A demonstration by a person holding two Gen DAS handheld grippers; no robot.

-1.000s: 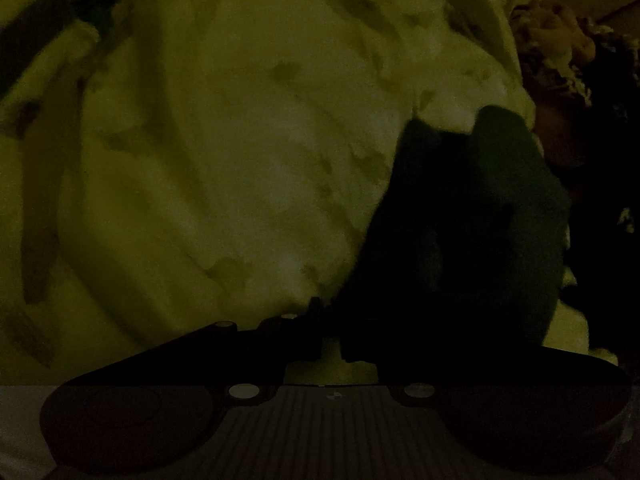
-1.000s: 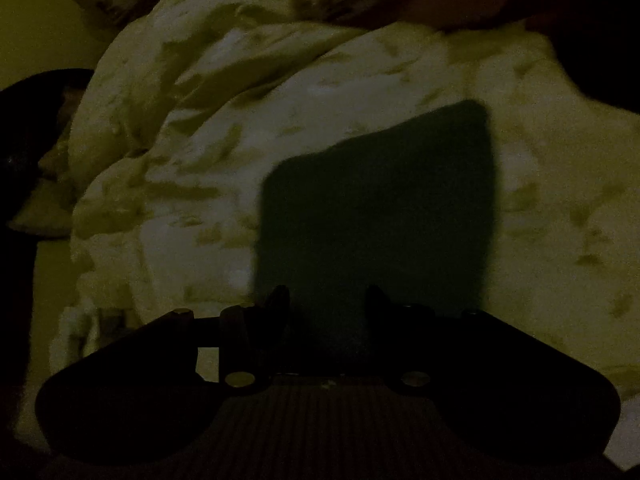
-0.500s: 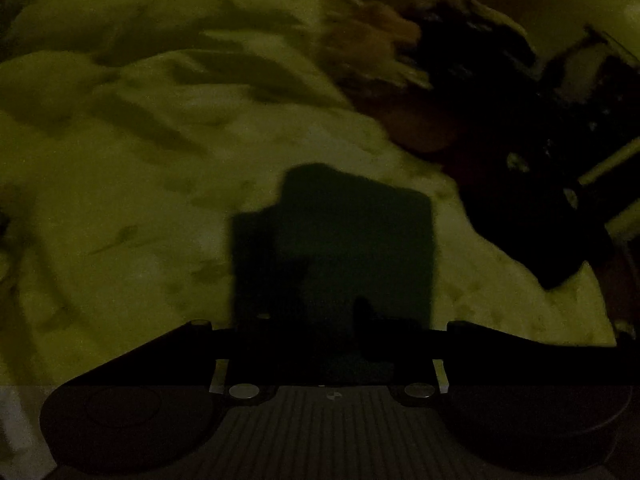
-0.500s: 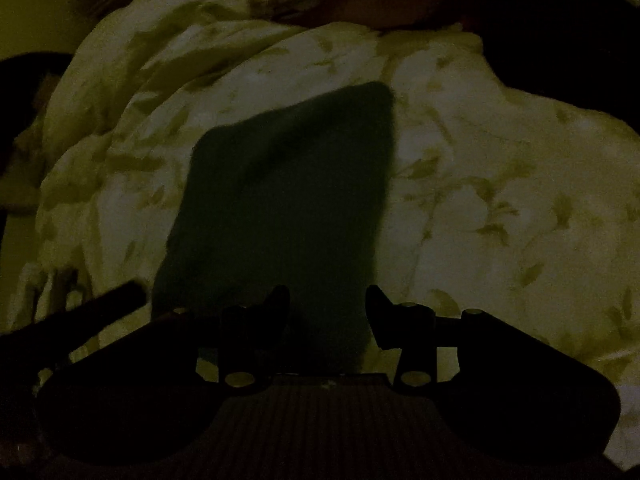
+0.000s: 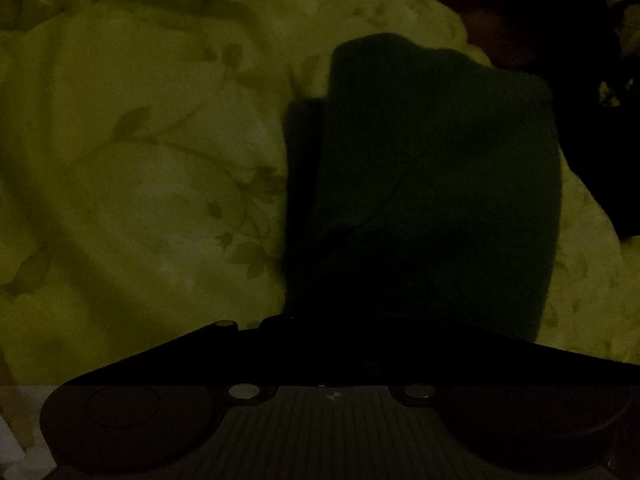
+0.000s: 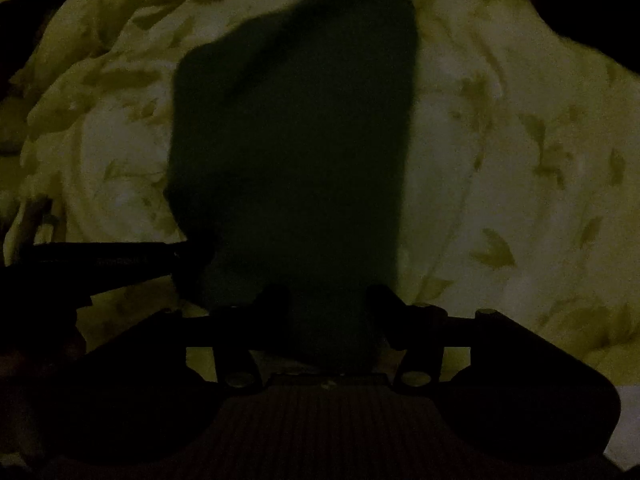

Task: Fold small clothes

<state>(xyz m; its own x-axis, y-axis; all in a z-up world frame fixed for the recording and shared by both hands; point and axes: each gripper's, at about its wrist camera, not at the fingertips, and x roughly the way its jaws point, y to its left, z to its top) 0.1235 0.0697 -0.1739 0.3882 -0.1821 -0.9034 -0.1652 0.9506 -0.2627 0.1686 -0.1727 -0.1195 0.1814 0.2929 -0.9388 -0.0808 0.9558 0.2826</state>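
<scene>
Lying across a pale leaf-printed quilt (image 6: 500, 128), a dark green cloth (image 6: 296, 140) is seen in very dim light from both wrist views. In the right wrist view the cloth fills the centre of the frame, running from the top edge down to the right gripper (image 6: 326, 304). The two fingers of that gripper are held apart, one at each side of the cloth's lower end, and the cloth passes between them; whether the pads press on it cannot be told. At the left edge of this view, a dark bar-like part of the left gripper (image 6: 100, 260) reaches in and meets the cloth's lower left corner (the contact itself is lost in shadow).

In the left wrist view the cloth (image 5: 432, 176) occupies the centre and right of the frame, with a narrower darker strip along its left side. Its lower end merges with the black body of the left gripper (image 5: 332, 328) at the bottom centre, so the fingers cannot be made out and their spacing cannot be told. The quilt (image 5: 140, 152) covers the left half of the frame. A dark, unclear heap (image 5: 580, 48) is seen at the upper right.
</scene>
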